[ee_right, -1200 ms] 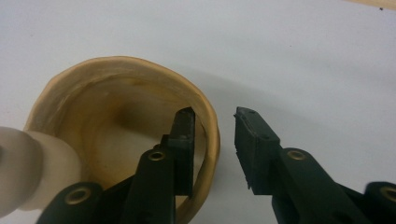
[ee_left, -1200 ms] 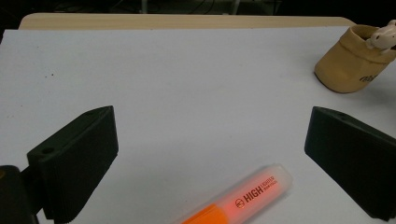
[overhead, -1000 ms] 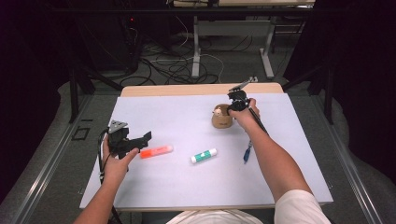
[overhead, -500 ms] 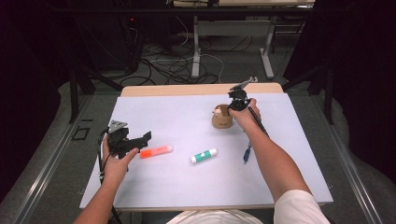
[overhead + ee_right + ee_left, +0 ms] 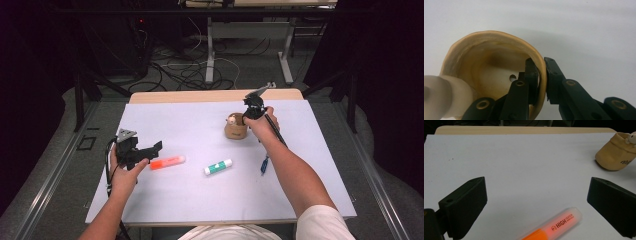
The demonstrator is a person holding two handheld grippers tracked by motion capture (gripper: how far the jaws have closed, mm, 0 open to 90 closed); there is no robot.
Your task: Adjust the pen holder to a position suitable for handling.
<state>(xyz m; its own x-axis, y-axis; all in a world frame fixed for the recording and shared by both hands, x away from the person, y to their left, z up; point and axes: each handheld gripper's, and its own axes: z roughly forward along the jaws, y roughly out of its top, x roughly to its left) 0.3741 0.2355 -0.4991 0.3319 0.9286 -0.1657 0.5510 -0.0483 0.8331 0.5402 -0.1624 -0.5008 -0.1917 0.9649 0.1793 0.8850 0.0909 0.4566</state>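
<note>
A tan soft cup (image 5: 236, 129) stands at the back of the white mat, with a small white figure (image 5: 231, 119) on its rim. My right gripper (image 5: 251, 114) reaches down onto the cup's right side. In the right gripper view its jaws (image 5: 541, 72) are shut on the cup's wall (image 5: 499, 45), one jaw inside and one outside. My left gripper (image 5: 150, 149) rests at the mat's left, open, jaws wide apart (image 5: 536, 190). An orange highlighter (image 5: 167, 162) lies just in front of it (image 5: 554, 226), untouched.
A green and white glue stick (image 5: 218, 167) lies mid-mat. A blue pen (image 5: 263, 164) lies beside my right forearm. The white mat (image 5: 190, 200) covers a wooden table whose bare far edge (image 5: 200, 96) shows. Cables and table legs lie on the floor behind.
</note>
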